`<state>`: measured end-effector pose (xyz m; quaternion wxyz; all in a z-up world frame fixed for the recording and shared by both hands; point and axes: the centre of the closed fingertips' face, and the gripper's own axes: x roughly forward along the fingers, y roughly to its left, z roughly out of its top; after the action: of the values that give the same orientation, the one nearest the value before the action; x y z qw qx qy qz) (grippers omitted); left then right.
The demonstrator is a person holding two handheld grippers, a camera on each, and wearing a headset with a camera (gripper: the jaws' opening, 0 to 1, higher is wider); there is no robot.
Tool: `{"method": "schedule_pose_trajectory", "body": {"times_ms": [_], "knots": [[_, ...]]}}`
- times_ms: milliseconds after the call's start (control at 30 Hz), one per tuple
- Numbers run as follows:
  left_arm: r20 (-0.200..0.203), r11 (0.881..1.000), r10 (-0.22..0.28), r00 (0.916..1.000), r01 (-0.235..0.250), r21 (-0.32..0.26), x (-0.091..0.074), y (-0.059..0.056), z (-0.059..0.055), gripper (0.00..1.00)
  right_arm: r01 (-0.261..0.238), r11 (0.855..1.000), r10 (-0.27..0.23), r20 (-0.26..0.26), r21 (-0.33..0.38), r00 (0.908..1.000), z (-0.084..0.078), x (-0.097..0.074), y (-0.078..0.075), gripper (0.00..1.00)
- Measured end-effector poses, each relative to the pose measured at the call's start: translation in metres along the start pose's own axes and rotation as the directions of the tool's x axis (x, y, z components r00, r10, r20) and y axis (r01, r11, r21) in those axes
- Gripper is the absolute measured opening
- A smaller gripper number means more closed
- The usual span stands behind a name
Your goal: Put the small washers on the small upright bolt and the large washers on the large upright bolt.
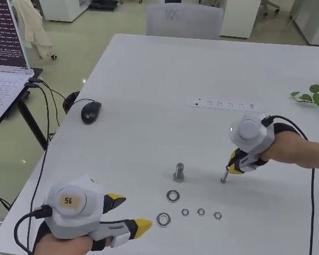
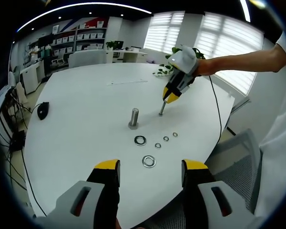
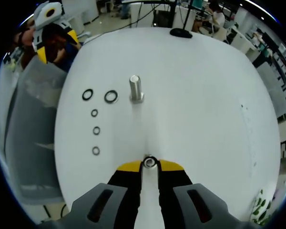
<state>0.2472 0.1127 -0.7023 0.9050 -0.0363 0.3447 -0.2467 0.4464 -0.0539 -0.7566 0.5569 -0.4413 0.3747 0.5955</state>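
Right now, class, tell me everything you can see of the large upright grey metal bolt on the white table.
The large upright grey metal bolt looks like dull steel: a thick round shaft standing straight on its wider head, which rests flat on the white table. Its shaft is bare, with no washer on it. Only the table touches it. One large metal washer lies close by, not touching, and the small bolt in the right gripper stands to one side.

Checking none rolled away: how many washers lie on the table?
5. A large washer by the large bolt, another large washer nearer the left gripper, three small washers in a row toward the small bolt. None seems hidden.
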Motion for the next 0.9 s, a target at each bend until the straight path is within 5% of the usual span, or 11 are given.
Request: {"method": "schedule_pose_trajectory", "body": {"times_ms": [900], "knots": [[-0.006, 1.000, 0.004, 1.0000, -0.004, -0.002, -0.003, 0.002, -0.003, 0.51, -0.022, 1.000, 0.021, -0.057, -0.020, 0.9982, -0.009, 0.022, -0.001, 0.13]]}}
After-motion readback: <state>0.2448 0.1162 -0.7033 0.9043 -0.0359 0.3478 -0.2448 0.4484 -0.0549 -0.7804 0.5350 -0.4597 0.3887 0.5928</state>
